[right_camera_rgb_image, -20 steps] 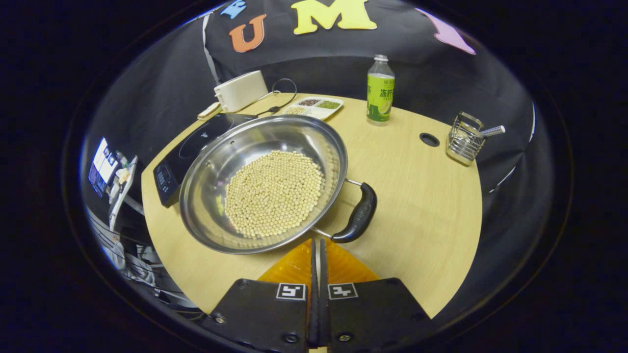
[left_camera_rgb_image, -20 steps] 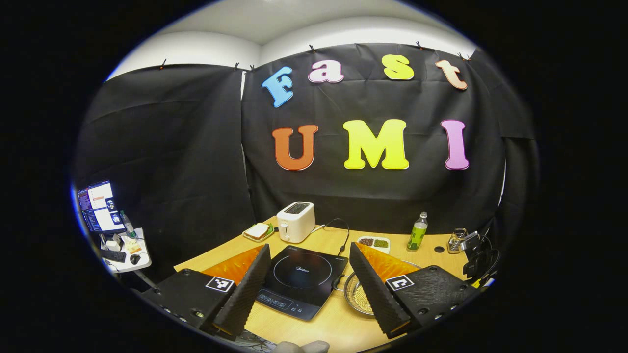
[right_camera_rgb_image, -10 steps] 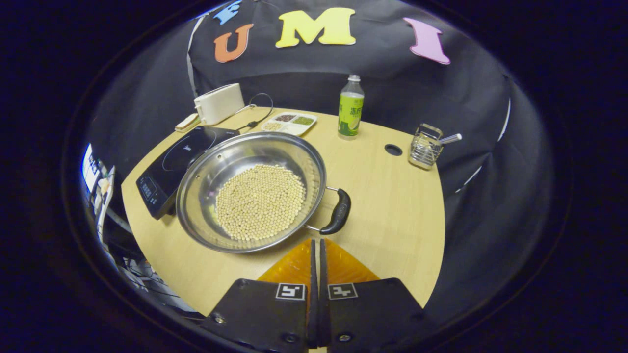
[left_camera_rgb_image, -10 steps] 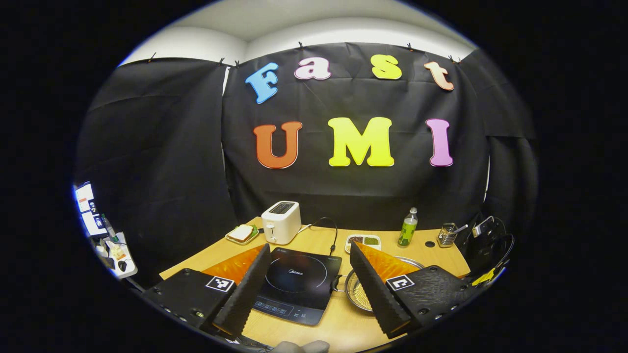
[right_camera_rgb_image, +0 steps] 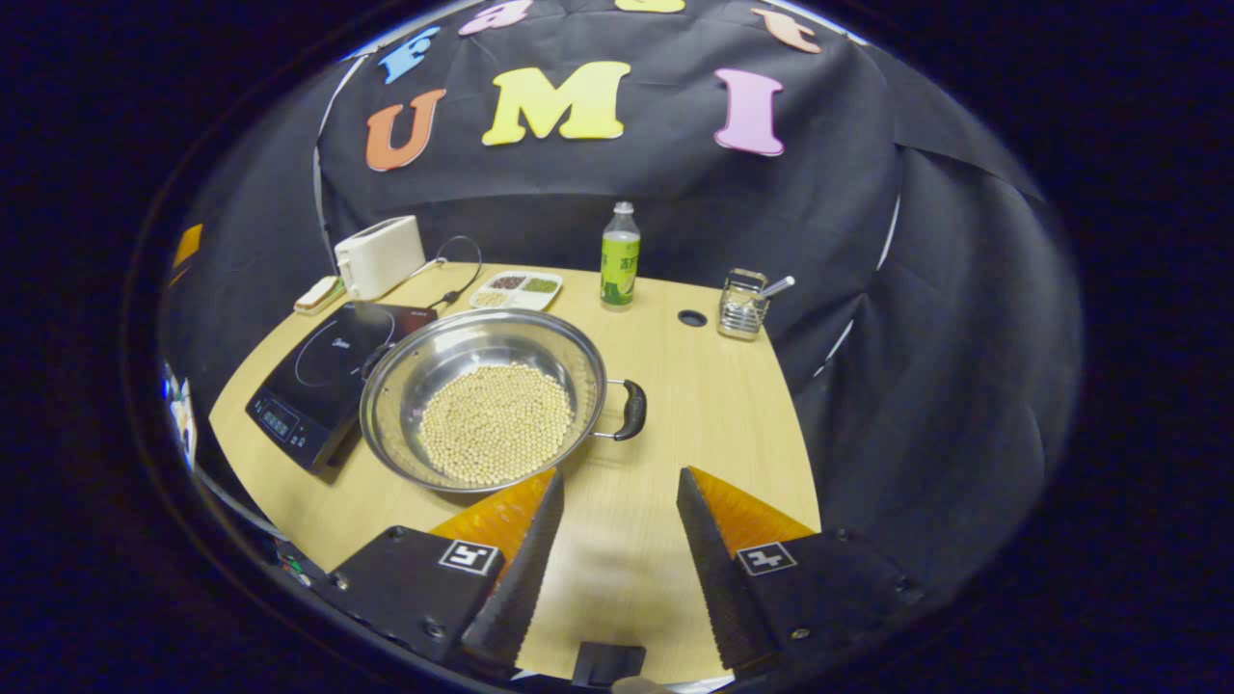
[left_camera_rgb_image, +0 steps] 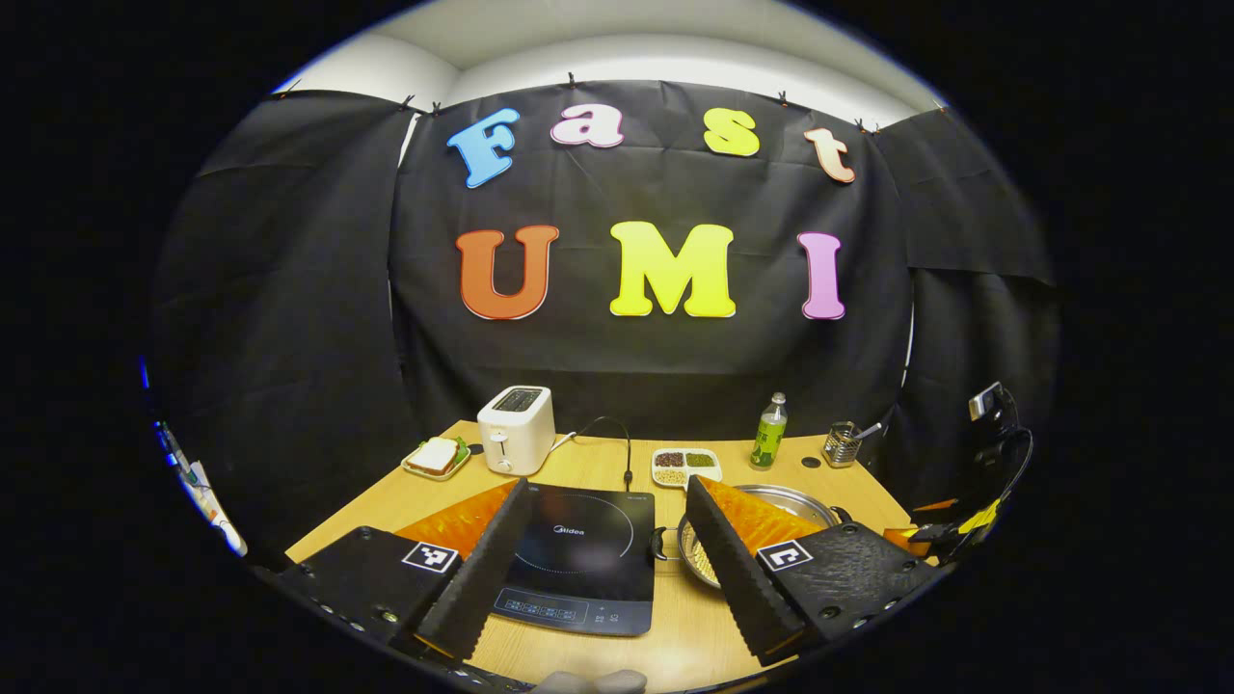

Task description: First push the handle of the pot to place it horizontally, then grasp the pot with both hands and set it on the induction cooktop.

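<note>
A steel pot (right_camera_rgb_image: 434,381) holding pale beans sits on the wooden table (right_camera_rgb_image: 713,424), touching the right edge of the black induction cooktop (right_camera_rgb_image: 318,381). Its black handle (right_camera_rgb_image: 632,410) points to the right, and a second handle (left_camera_rgb_image: 660,543) faces the cooktop (left_camera_rgb_image: 578,549). My right gripper (right_camera_rgb_image: 619,474) stands open, back from the pot and above the table's near edge, holding nothing. My left gripper (left_camera_rgb_image: 607,482) is open too, high above the front of the cooktop. Its right finger hides part of the pot (left_camera_rgb_image: 805,503).
At the back stand a white toaster (right_camera_rgb_image: 379,255) with its cord, a plate with a sandwich (left_camera_rgb_image: 436,456), a divided dish of grains (right_camera_rgb_image: 516,287), a green bottle (right_camera_rgb_image: 619,258) and a wire holder (right_camera_rgb_image: 742,304). A round hole (right_camera_rgb_image: 691,317) is in the tabletop.
My right gripper has opened from shut and drawn back from the pot's handle. Both grippers have pulled away, so the table looks smaller and farther.
</note>
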`<act>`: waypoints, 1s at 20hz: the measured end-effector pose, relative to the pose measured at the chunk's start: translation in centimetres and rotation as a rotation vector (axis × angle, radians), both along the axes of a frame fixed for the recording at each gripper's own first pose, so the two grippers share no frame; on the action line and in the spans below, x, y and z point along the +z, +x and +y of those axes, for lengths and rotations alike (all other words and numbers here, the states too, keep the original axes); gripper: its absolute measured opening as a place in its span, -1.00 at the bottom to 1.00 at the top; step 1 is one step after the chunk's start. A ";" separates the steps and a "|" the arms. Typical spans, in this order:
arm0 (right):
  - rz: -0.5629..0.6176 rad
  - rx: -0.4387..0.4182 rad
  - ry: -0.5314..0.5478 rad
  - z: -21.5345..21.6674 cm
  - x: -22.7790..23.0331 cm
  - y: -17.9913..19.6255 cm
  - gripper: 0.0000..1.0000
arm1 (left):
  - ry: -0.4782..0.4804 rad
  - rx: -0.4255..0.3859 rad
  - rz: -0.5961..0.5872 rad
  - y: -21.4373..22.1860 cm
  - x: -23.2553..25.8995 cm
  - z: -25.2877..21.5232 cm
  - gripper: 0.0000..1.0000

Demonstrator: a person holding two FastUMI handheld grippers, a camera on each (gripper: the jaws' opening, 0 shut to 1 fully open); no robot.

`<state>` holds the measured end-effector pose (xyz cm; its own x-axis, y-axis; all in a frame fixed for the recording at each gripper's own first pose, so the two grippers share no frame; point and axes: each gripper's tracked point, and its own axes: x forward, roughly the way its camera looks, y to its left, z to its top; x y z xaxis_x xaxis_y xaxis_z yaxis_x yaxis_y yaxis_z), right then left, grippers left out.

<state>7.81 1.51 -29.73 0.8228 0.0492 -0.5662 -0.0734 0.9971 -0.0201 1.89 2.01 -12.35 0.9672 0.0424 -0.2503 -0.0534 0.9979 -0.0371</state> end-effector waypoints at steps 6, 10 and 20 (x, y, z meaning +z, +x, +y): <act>-0.026 -0.029 0.004 0.4 0.8 -2.4 1.00 | -0.038 -0.061 0.069 0.1 -3.7 -1.1 0.93; 0.012 0.001 0.078 1.5 -0.4 -2.1 0.96 | -0.064 -0.069 0.145 1.3 -7.1 -2.7 0.94; 0.140 0.044 0.145 1.4 -4.7 5.3 0.94 | -0.071 -0.063 0.319 6.9 -15.0 -6.5 0.93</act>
<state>13.16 2.90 -34.43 0.7321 0.1722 -0.6591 -0.1085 0.9846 0.1368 8.80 -4.49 -27.40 0.8396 -0.0433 -0.5415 -0.0121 0.9951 -0.0983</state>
